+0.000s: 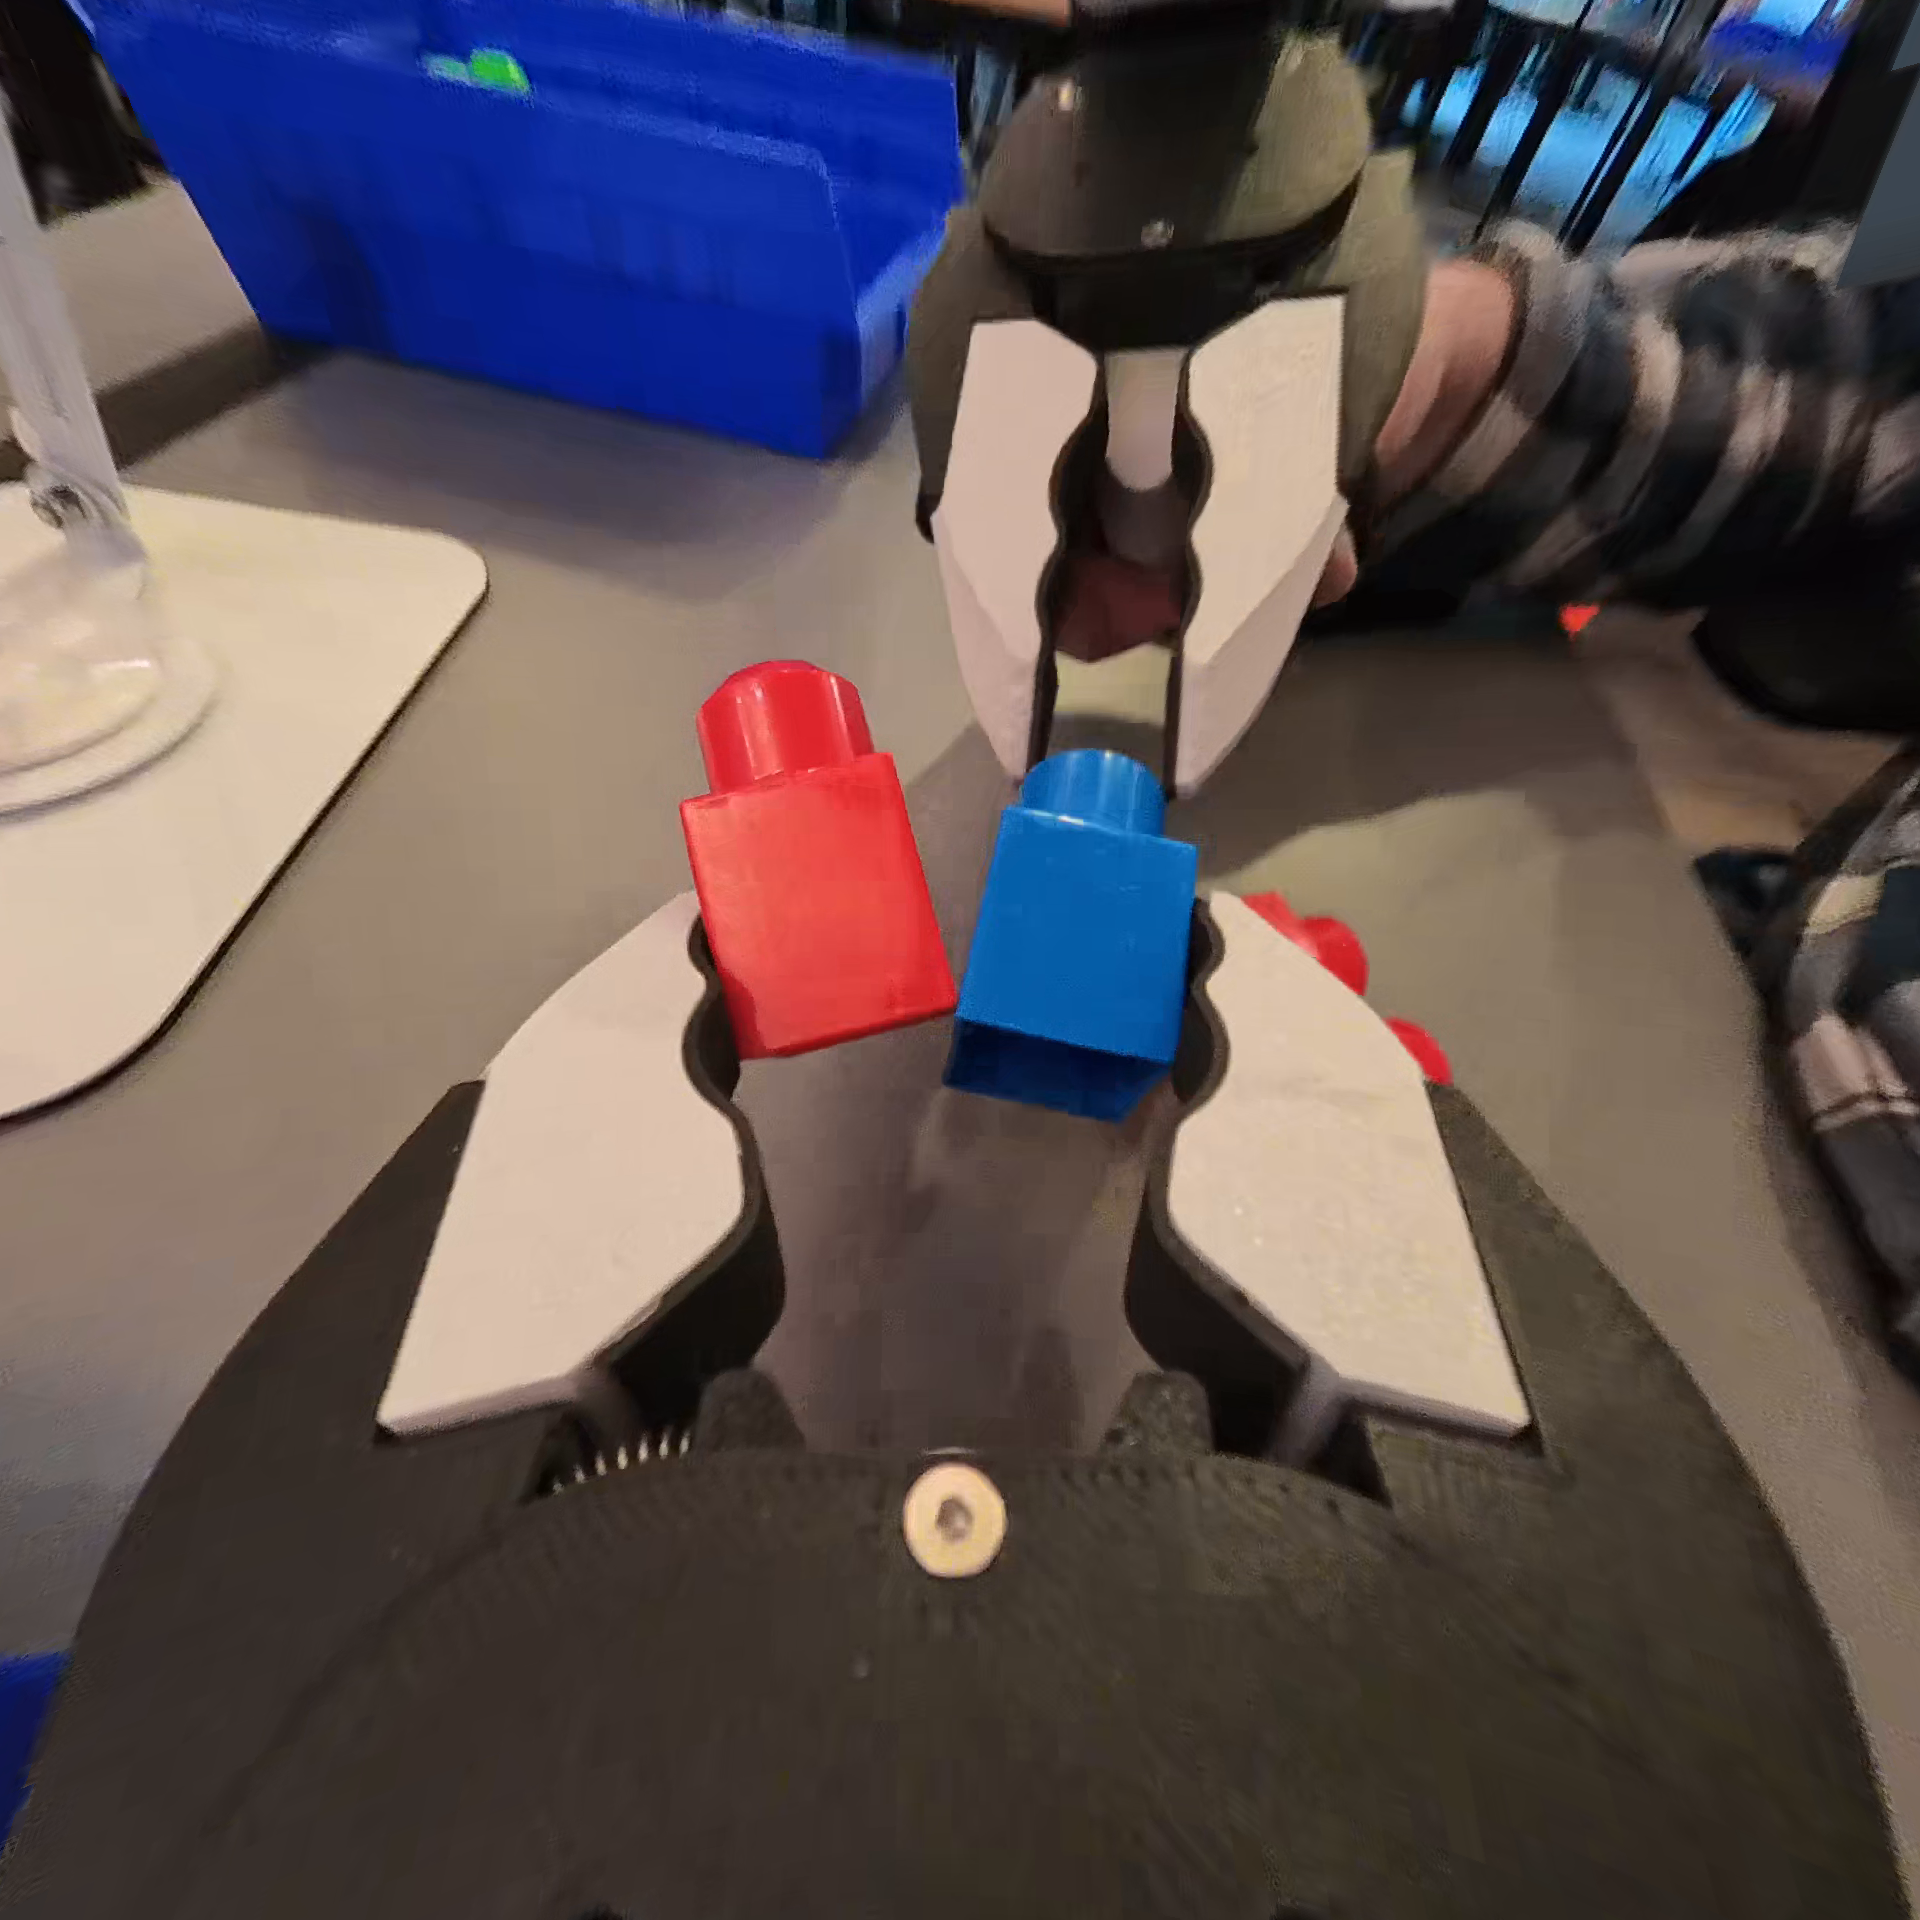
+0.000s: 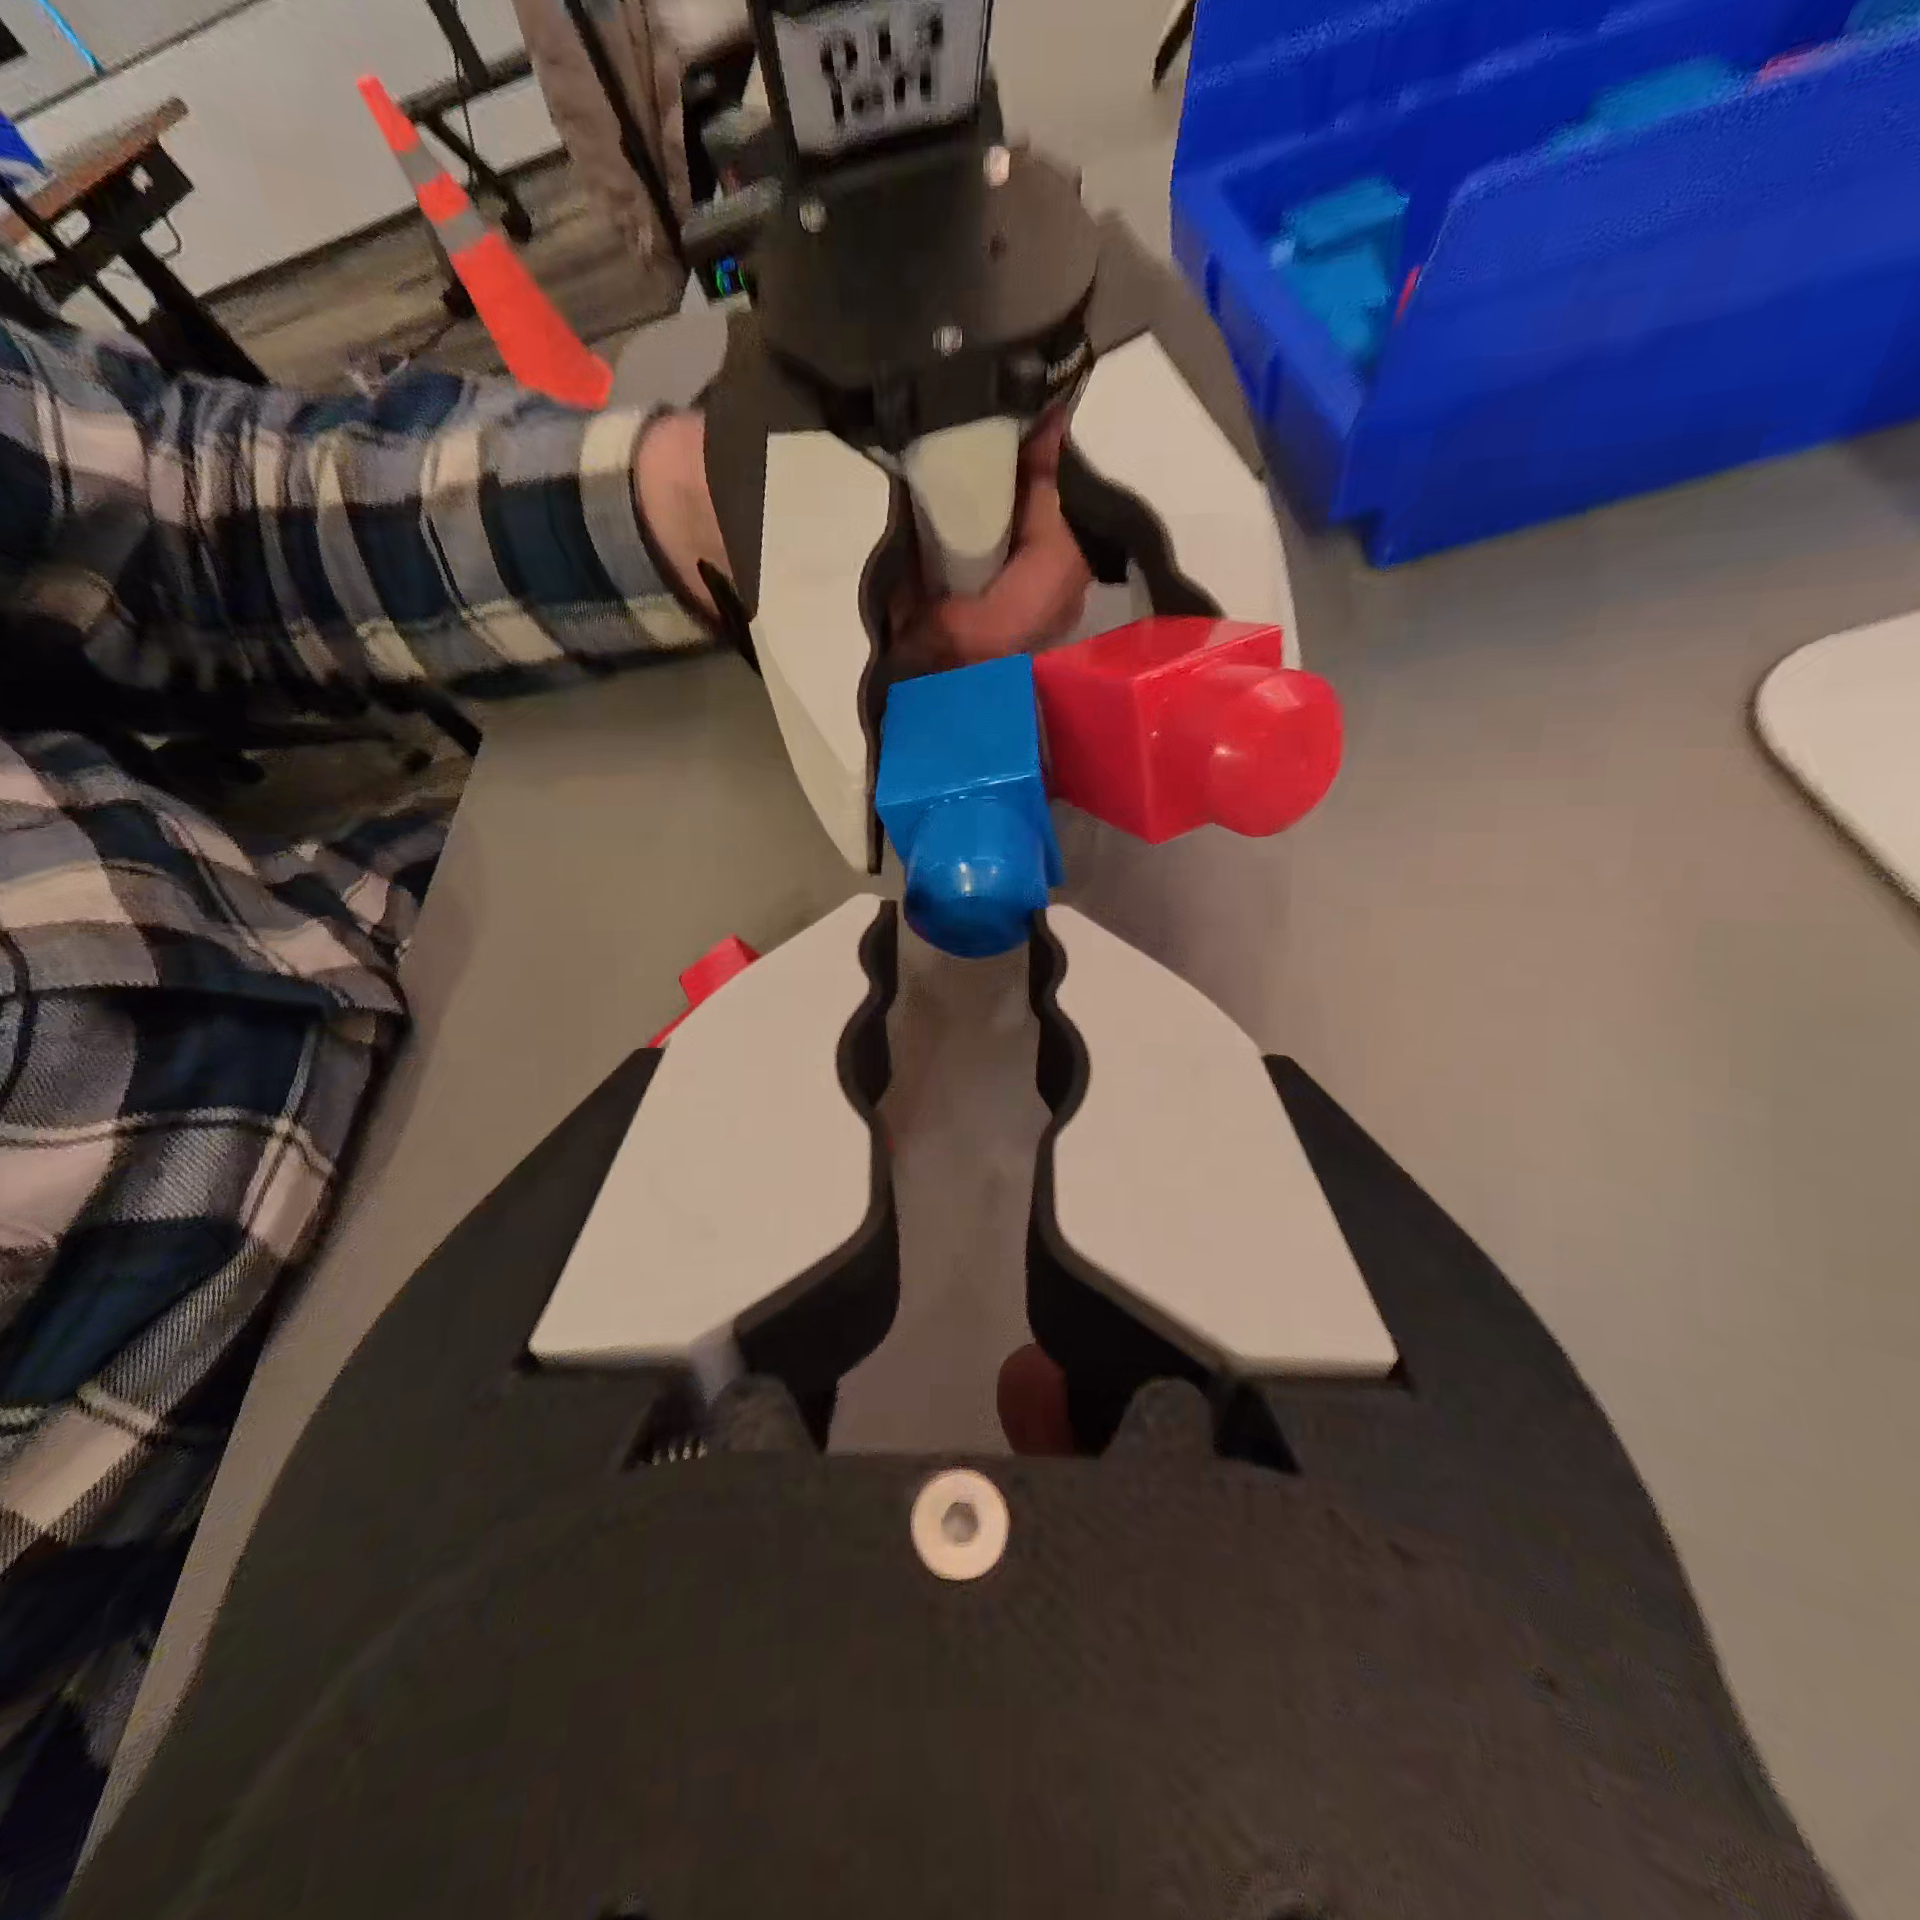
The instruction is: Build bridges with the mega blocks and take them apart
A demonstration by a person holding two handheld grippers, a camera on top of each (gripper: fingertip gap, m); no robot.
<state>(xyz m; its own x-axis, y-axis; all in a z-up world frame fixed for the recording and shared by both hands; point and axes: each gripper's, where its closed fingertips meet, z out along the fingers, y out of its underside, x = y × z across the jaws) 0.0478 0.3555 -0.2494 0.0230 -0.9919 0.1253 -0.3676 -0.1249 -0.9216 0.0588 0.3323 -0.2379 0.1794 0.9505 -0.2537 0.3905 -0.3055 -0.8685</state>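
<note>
Left jaws point(image 1: 951, 997) wide, clamping red block point(image 1: 810, 904) and blue block point(image 1: 1075, 956) side by side.
Right jaws point(image 2: 961, 935) nearly closed around blue stud, contact unclear; square up before pulling.

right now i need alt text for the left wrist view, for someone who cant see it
The left gripper holds a red block and a blue block side by side between its wide-set fingers, studs pointing away, above a grey table. The right gripper faces it, fingertips at the blue block's stud. A blue bin stands behind, and a plaid sleeve enters from the right.
</note>
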